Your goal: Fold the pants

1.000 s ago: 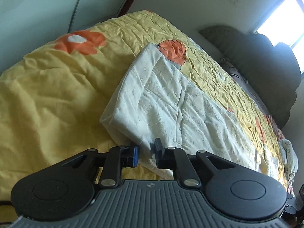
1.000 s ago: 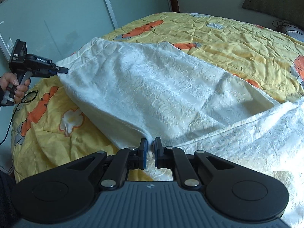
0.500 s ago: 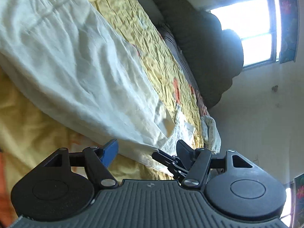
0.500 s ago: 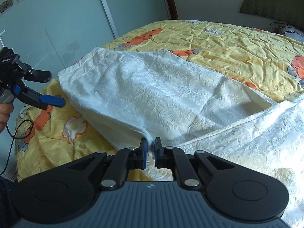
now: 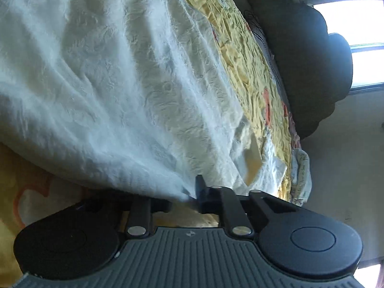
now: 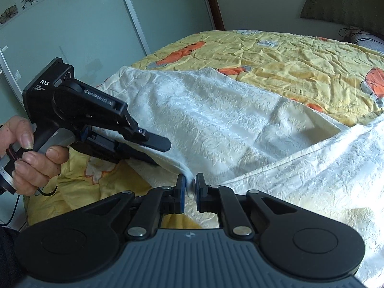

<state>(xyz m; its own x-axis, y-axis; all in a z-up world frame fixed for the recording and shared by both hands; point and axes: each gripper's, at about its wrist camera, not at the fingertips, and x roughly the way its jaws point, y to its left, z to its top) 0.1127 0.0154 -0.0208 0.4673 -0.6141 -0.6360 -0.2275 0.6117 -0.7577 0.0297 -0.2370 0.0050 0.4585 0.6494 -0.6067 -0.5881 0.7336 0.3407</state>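
Observation:
White textured pants lie across the yellow bed quilt; they fill the left wrist view. My right gripper is shut on the near edge of the pants. My left gripper is at the same edge, just left of the right one, with one finger above the cloth and the other under it. In the left wrist view the cloth hides its left finger; the jaws look closed onto the fabric edge.
A dark padded headboard and a window are at the far end. A pale sliding wardrobe door stands beside the bed. A pillow lies by the headboard. A hand holds the left gripper.
My left gripper left the far corner of the pants, opened, swung toward the right gripper and came onto the near edge. The right gripper stayed shut on the pants.

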